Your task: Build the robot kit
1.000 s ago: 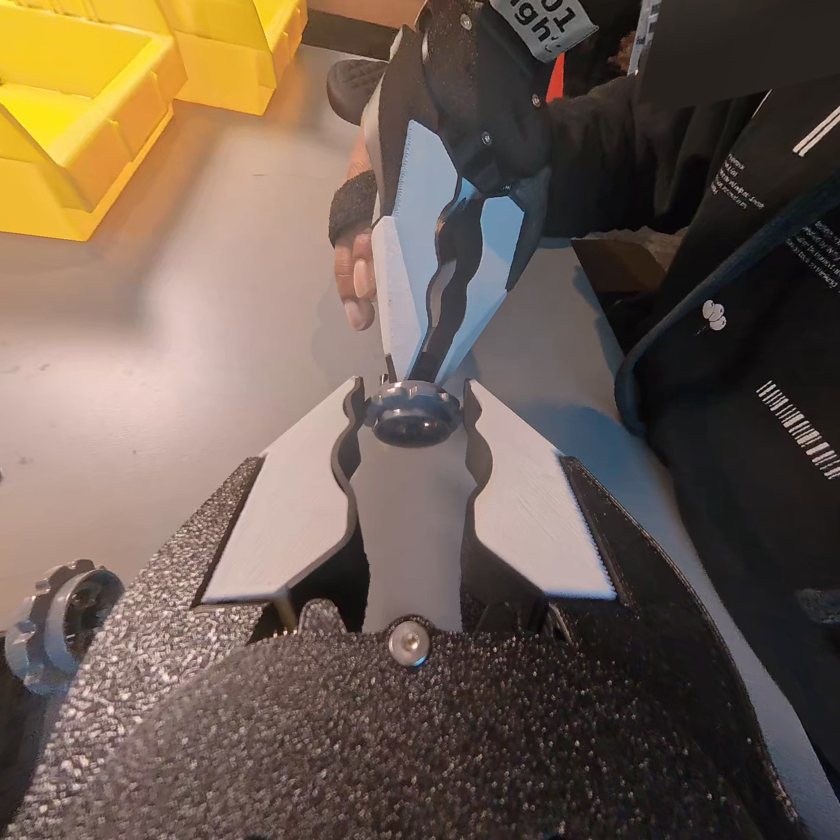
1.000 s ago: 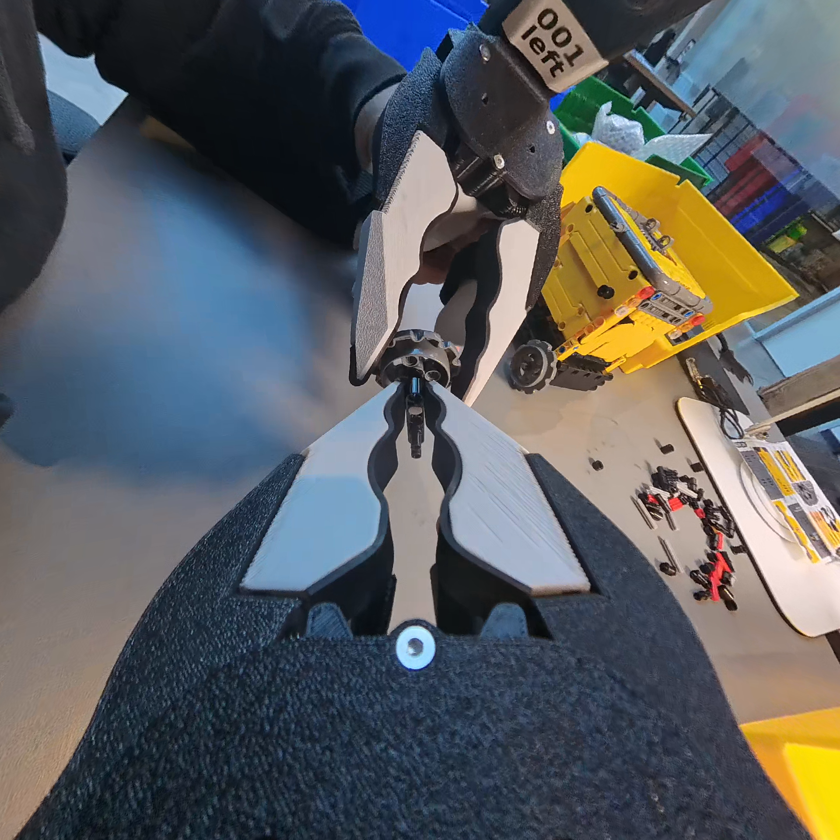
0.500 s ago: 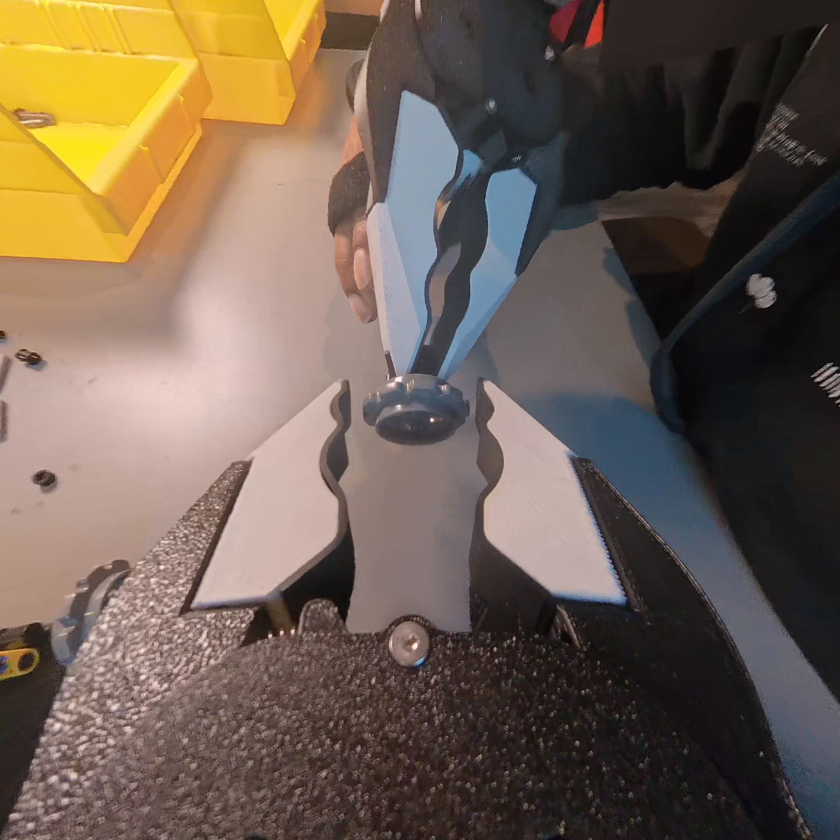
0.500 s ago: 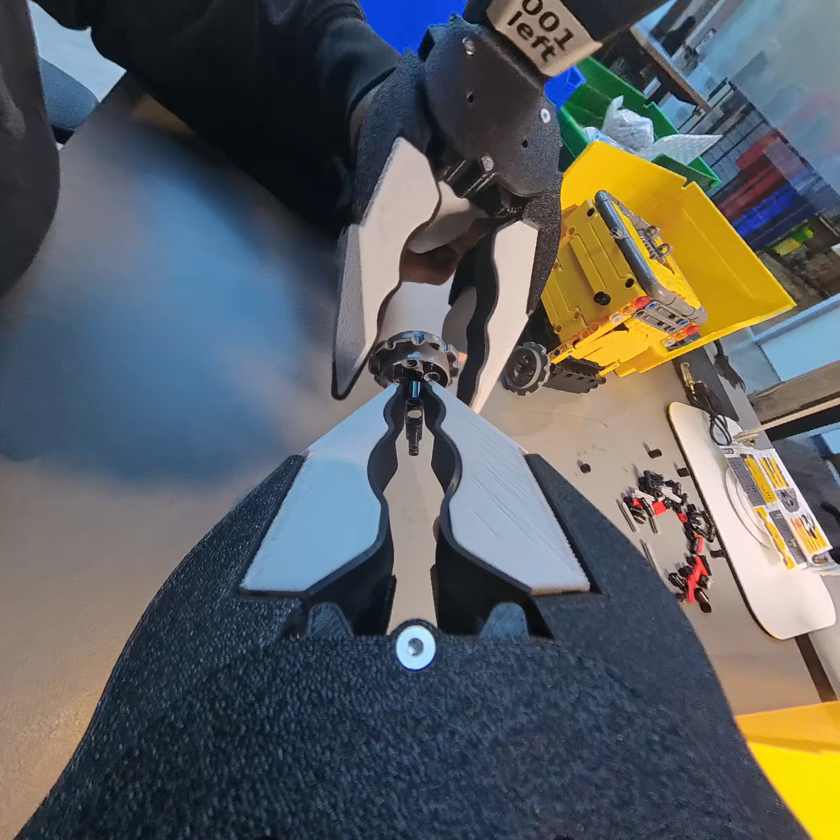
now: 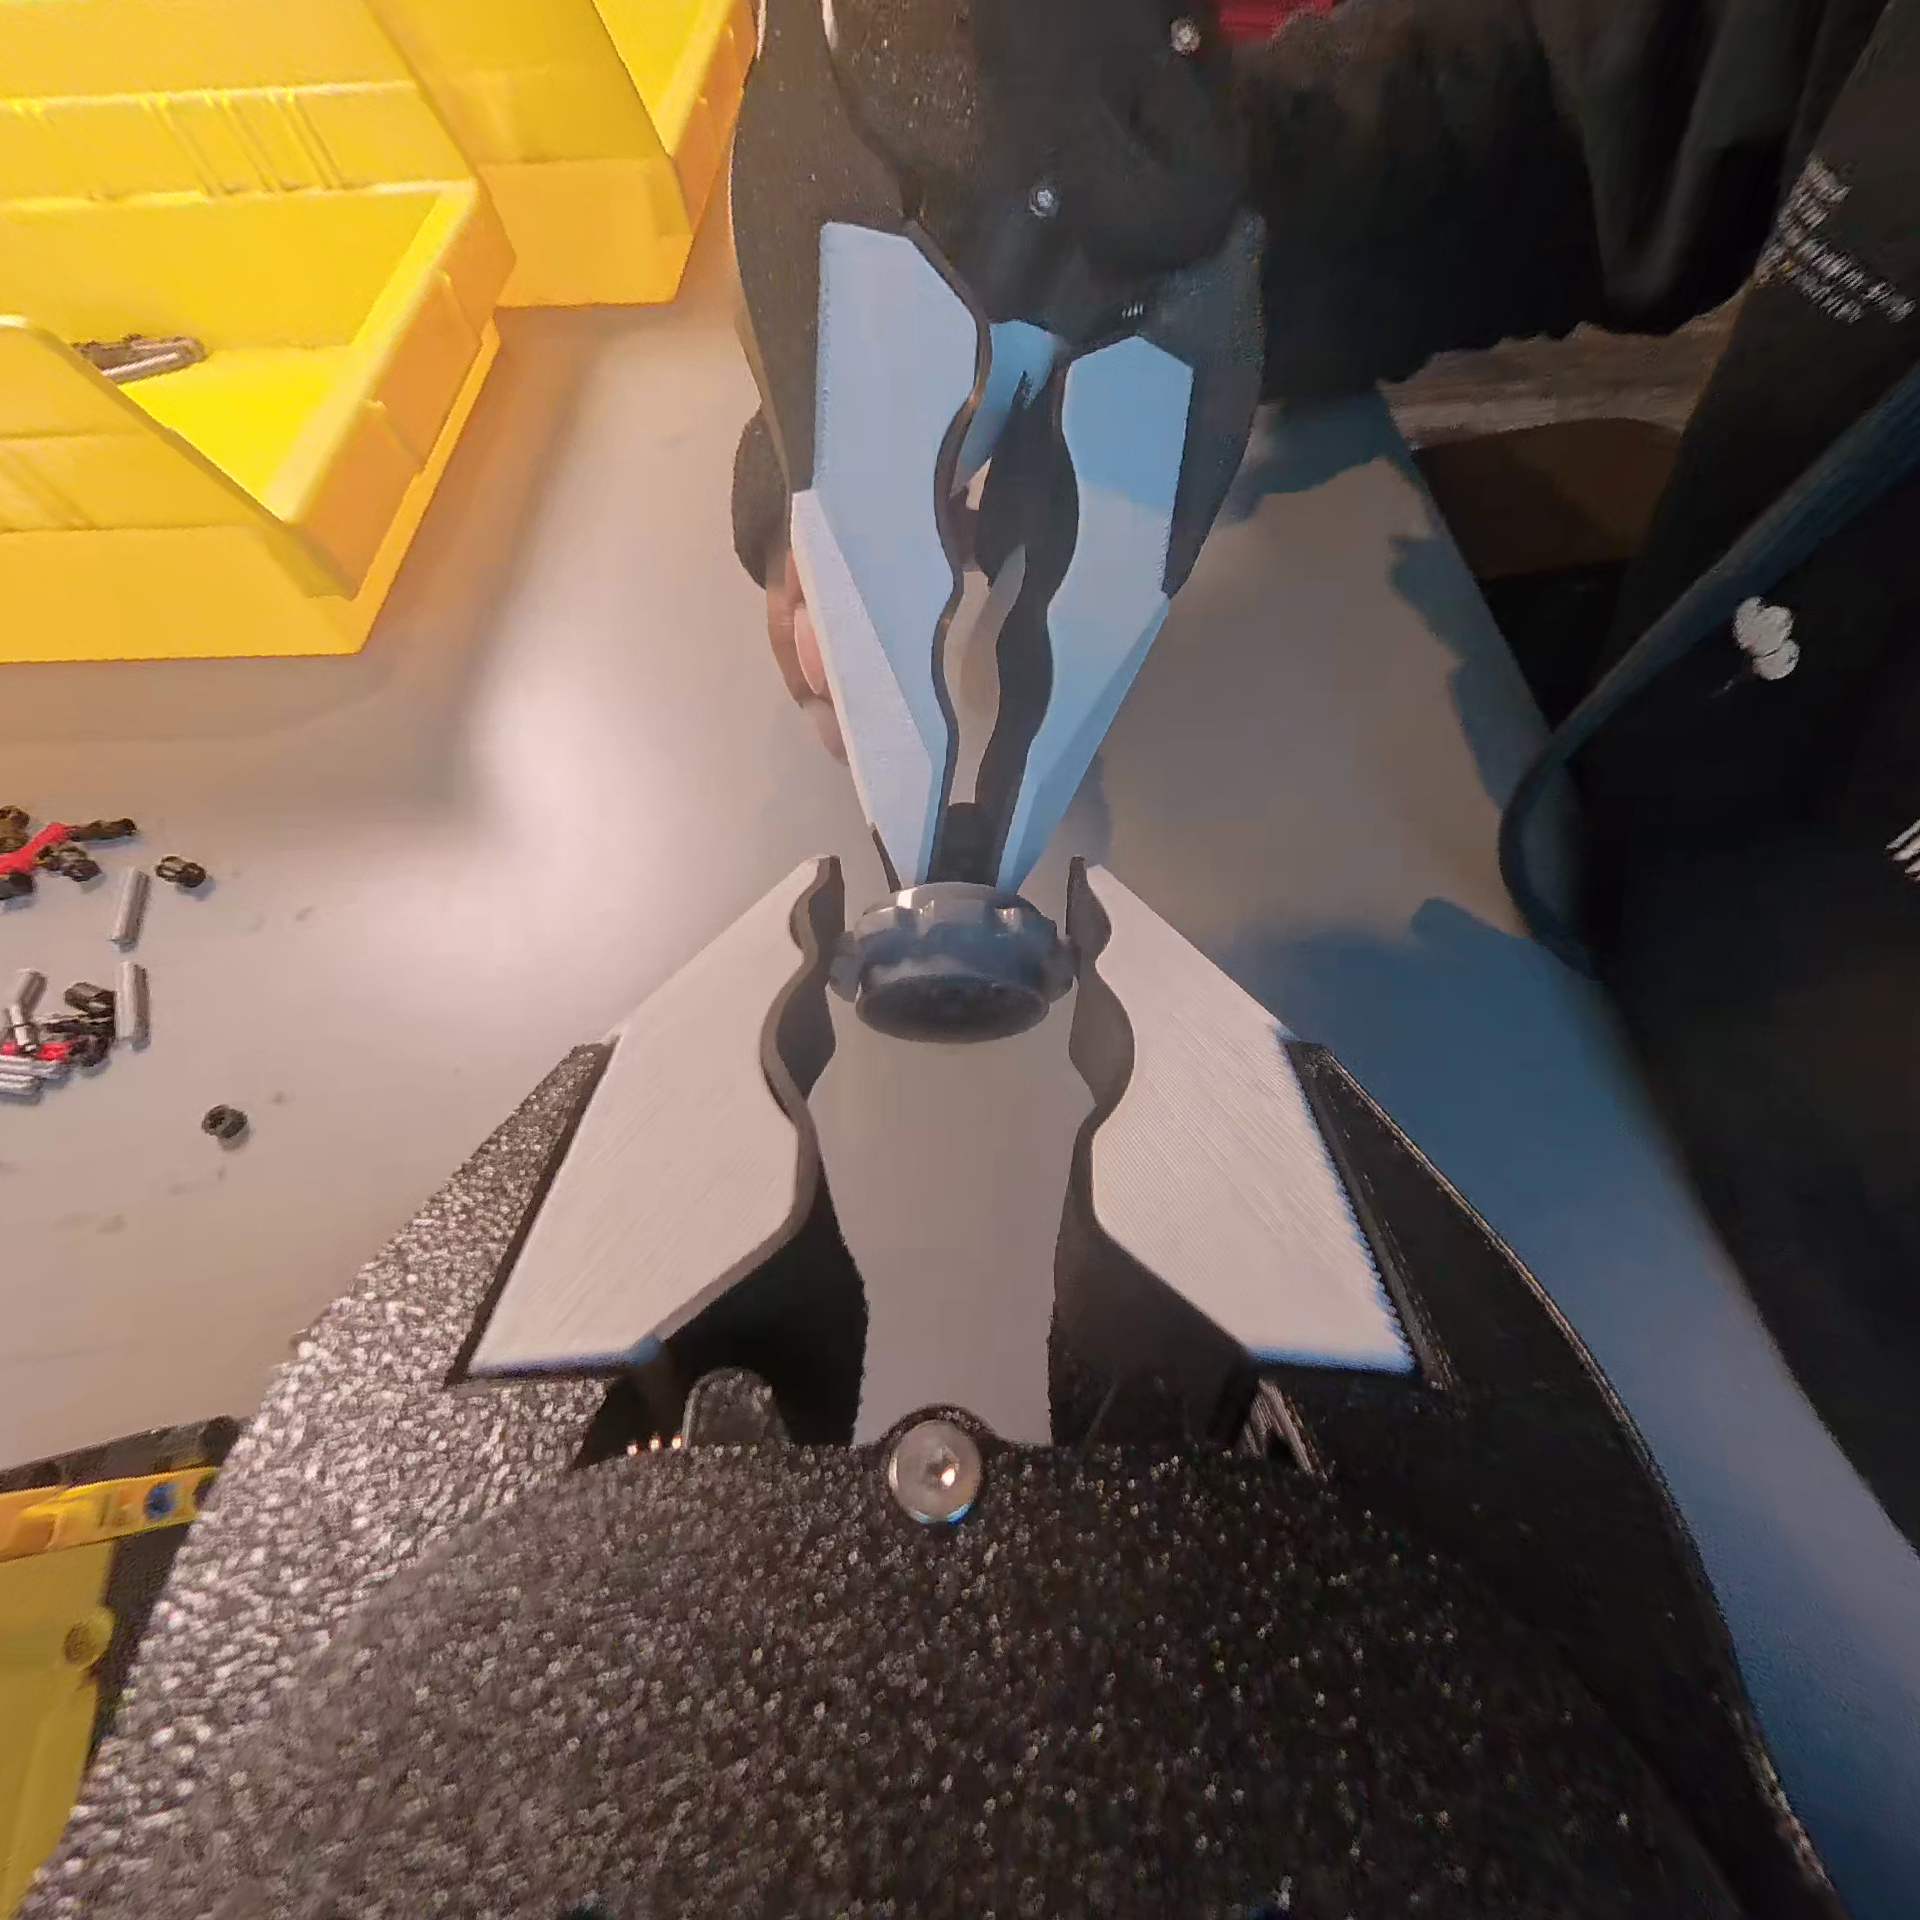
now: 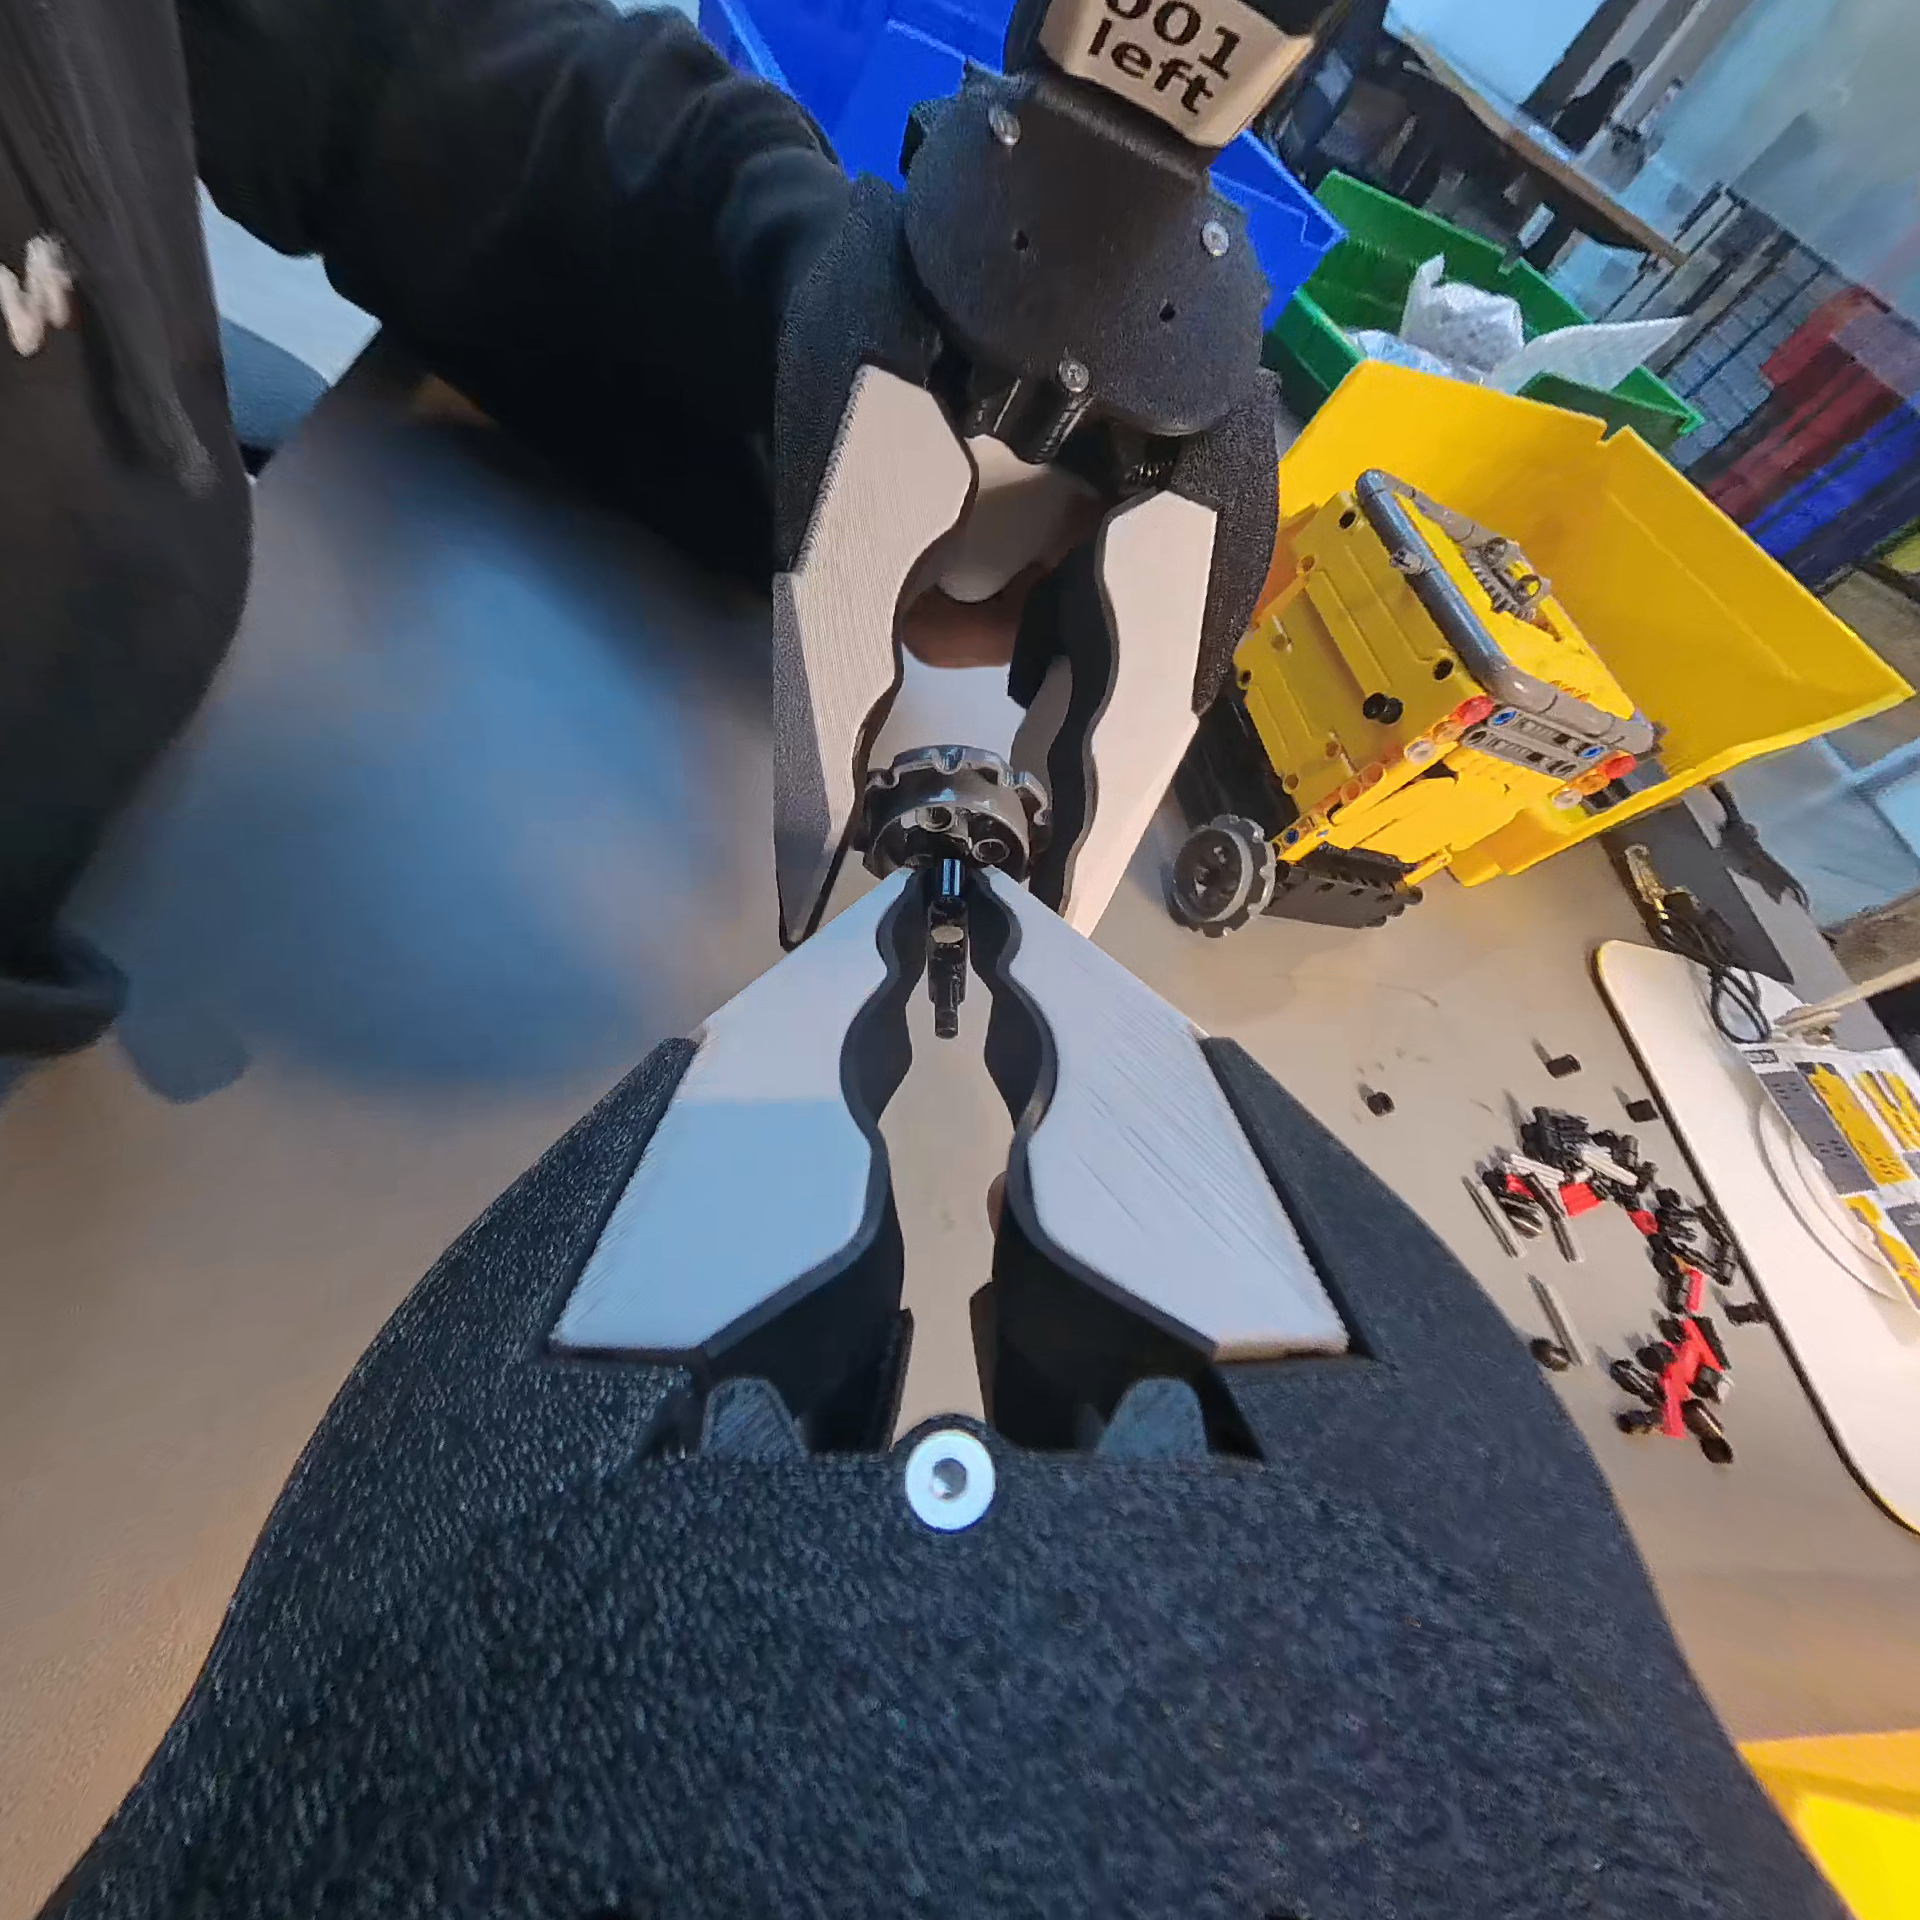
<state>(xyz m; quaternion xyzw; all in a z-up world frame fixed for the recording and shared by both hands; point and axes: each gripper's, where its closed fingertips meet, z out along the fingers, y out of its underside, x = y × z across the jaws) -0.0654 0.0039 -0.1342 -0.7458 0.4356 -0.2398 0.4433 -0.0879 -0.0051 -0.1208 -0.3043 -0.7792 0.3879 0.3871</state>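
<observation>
Your left gripper (image 5: 948, 894) has its fingers spread to either side of a small grey toothed wheel (image 5: 948, 961). The wheel sits between the fingertips, near both; whether the pads touch its rim cannot be told from either view.

Your right gripper (image 6: 948, 888) has its fingers drawn together and clamped on a thin black pin (image 6: 945, 951). The far end of the pin meets the hub of the wheel (image 6: 951, 810). In the left wrist view, the right gripper (image 5: 961, 862) points down at the wheel from above, tips closed on the pin (image 5: 964, 836).

Both grippers are held above a grey table (image 6: 468, 727), tip to tip, with the wheel and pin between them.

Around the work area:
- A yellow brick-built vehicle (image 6: 1423, 686) sits on the table beyond the left gripper, with a second toothed wheel (image 6: 1221, 873) at its near corner.
- A yellow bin (image 6: 1662, 582) lies tipped behind the vehicle.
- A scatter of small black, red and grey pins (image 6: 1621, 1247) lies on the table to the right, just beside a white board (image 6: 1766, 1247).
- Blue and green bins (image 6: 1382, 260) stand farther back.
- In the left wrist view, more yellow bins (image 5: 260, 364) stand at the upper left.
</observation>
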